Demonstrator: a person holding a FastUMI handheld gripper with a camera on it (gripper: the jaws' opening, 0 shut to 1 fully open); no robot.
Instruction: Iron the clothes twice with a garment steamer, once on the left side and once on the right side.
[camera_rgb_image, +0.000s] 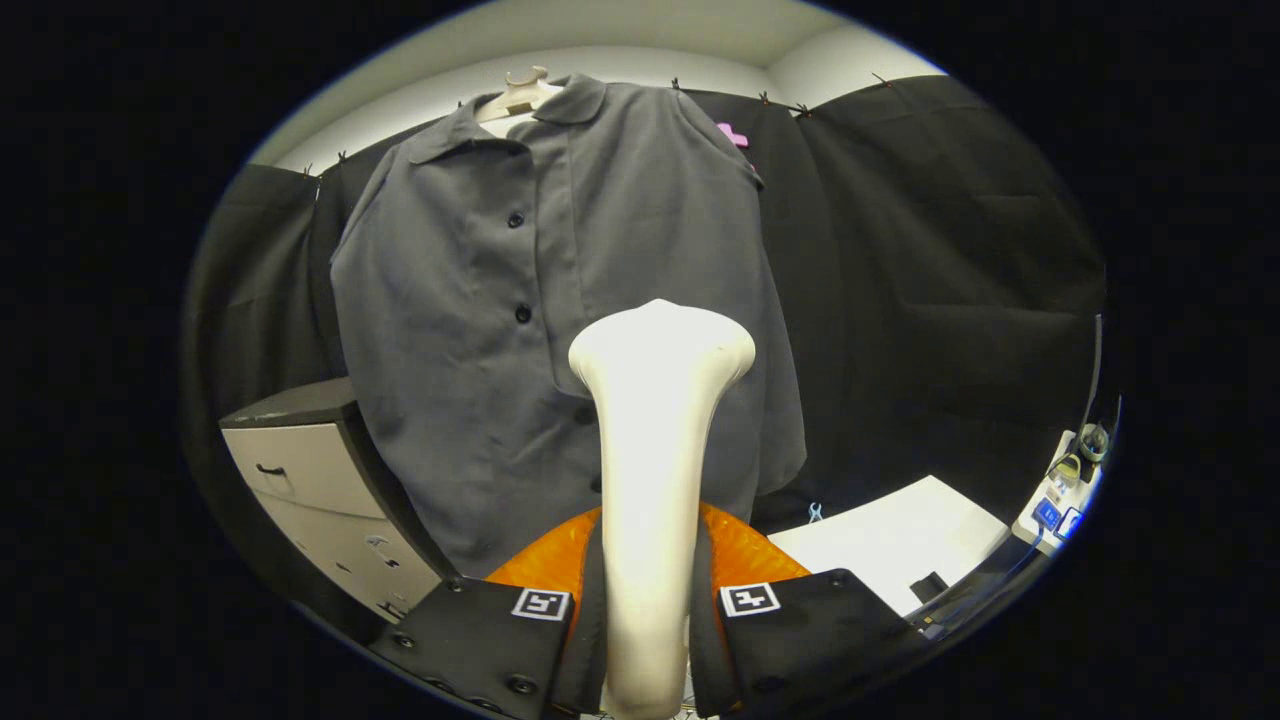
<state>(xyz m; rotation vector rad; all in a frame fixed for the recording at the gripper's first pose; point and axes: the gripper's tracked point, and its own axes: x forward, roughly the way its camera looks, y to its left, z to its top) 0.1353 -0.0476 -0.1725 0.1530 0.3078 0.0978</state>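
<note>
Holding garment steamer pinched btwn gripper fingers, head facing grey shirt — pass underway; next needs head swept down fabric.

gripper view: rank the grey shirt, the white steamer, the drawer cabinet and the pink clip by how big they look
1. grey shirt
2. white steamer, though it looms close, clamped in the gripper
3. drawer cabinet, partly hidden behind the shirt
4. pink clip
</note>
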